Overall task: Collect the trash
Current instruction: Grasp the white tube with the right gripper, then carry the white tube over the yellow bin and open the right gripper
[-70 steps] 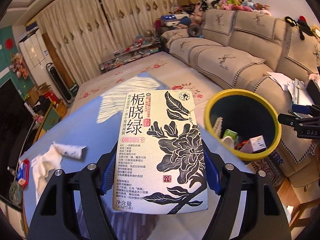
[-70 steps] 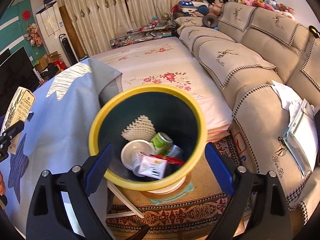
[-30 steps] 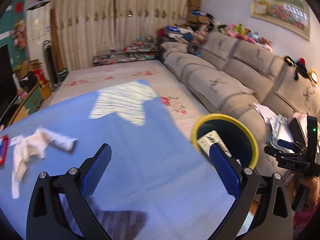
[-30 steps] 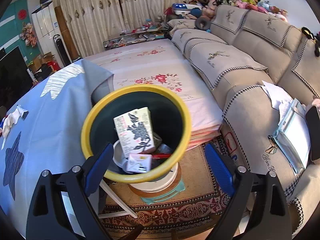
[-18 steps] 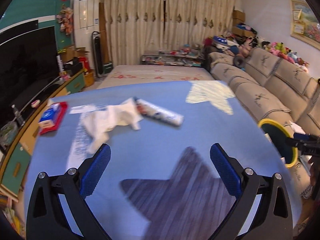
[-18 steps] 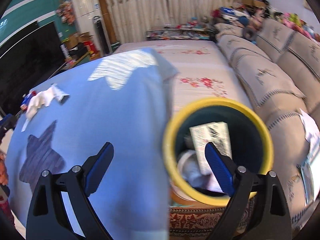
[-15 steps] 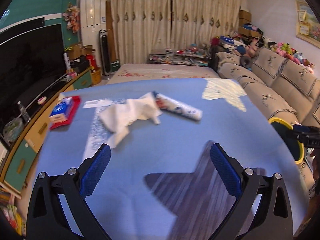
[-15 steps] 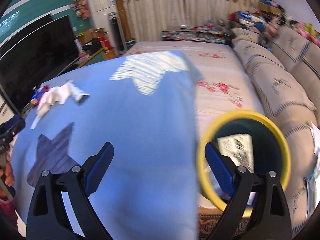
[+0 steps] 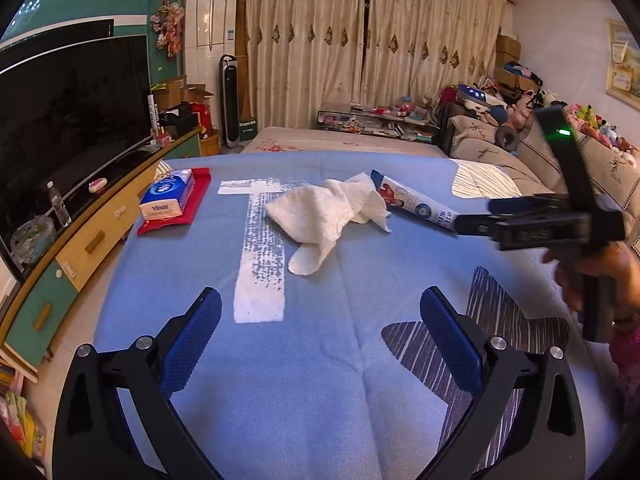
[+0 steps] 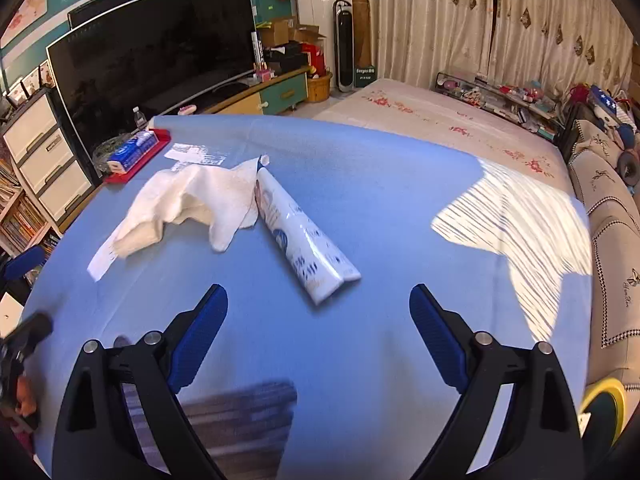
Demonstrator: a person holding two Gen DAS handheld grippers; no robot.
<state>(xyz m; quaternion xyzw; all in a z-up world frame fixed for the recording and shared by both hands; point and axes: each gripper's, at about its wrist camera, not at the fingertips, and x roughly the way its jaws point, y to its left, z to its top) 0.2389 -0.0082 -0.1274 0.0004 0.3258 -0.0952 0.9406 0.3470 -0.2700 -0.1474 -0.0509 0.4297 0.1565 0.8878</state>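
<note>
While both tools are held above the blue tablecloth (image 9: pixel 320 360), the left gripper (image 9: pixel 320 320) is seen at the bottom of its own view with its blue-padded jaws spread wide and nothing between them. The right gripper (image 10: pixel 318 320) is likewise released and empty at the bottom of its view; in the left view it is seen from the side at the right edge, and its jaws cannot be judged there. A crumpled white cloth (image 9: pixel 332 216) is laid at the centre of the left view, with a white and blue toothpaste tube (image 9: pixel 416 206) just to its right, one end touched or overlapped by the cloth. In the right view the tube (image 10: pixel 300 240) is placed just above the gap between the jaws, the cloth (image 10: pixel 192 204) to its left. A blue tissue pack (image 9: pixel 168 198) is rested on a red tray (image 9: pixel 200 188) at centre left of the left view. A yellow-rimmed bin (image 10: pixel 600 404) is partly shown at the lower right of the right view.
</note>
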